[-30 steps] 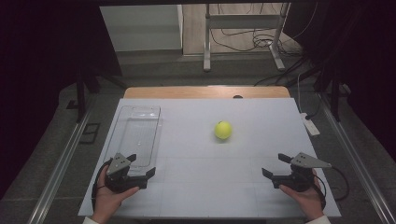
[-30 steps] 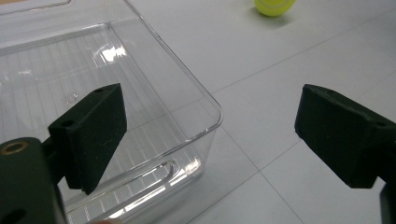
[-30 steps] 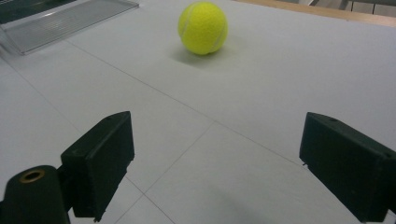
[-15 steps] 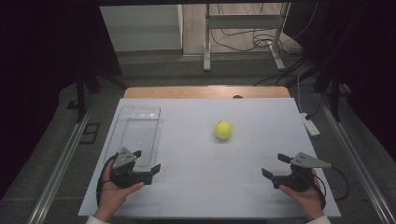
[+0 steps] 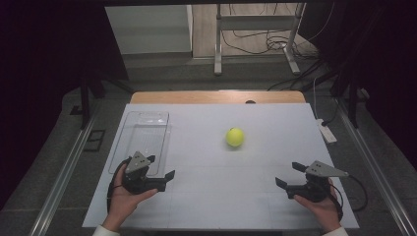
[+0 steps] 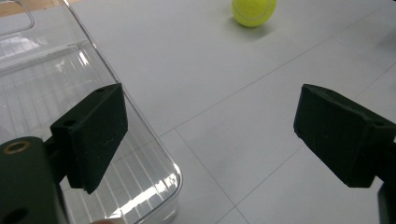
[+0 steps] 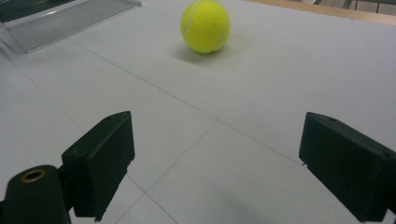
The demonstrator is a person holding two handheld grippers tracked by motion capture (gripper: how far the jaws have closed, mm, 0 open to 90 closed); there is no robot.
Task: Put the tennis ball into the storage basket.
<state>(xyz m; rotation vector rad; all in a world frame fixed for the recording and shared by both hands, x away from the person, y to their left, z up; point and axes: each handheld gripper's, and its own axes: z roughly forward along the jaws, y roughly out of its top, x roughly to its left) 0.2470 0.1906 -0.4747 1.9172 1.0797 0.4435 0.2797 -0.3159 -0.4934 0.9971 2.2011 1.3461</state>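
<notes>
- White table (image 5: 211, 206): pale sheet marked with faint grid lines, a wooden edge along the far side; dark floor and metal stand legs beyond.
- Left gripper (image 5: 159, 171): held in the person's left hand (image 5: 125, 204) at the near left; jaws spread wide, gripping nothing; one jaw over the near right corner of the tray, angled toward the ball.
- Right gripper (image 5: 290, 174): held in the right hand (image 5: 322, 209) at the near right; jaws spread wide, empty, above bare table.
- Clear plastic tray (image 5: 142, 135): ribbed floor, rounded corners, lying flat at the left.
- Tennis ball (image 5: 235, 137): yellow-green, resting mid-table, well apart from both grippers and the tray.
- White power strip (image 5: 326, 132): off the far right edge.
</notes>
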